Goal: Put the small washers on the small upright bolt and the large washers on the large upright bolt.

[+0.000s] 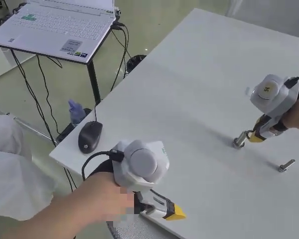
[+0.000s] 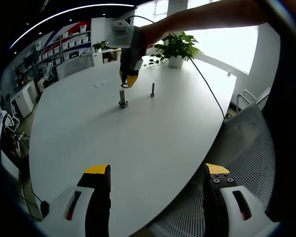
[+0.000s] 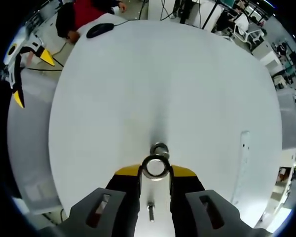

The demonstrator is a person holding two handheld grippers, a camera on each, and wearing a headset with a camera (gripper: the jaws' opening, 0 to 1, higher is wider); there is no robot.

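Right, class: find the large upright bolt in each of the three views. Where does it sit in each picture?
Head view: large upright bolt at mid right, at the right gripper's tips.
Left gripper view: upper middle, the bolt stands left of the small upright bolt.
Right gripper view: centre, the bolt just beyond the held washer.
Shared landmark: the right gripper's yellow tips beside it.

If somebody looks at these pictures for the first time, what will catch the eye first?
The right gripper pinches a metal washer just above the larger upright bolt, at the right of the head view, with the smaller bolt standing apart beside it. The left gripper hangs open at the near edge of the white table, and a black mouse lies at its left corner.
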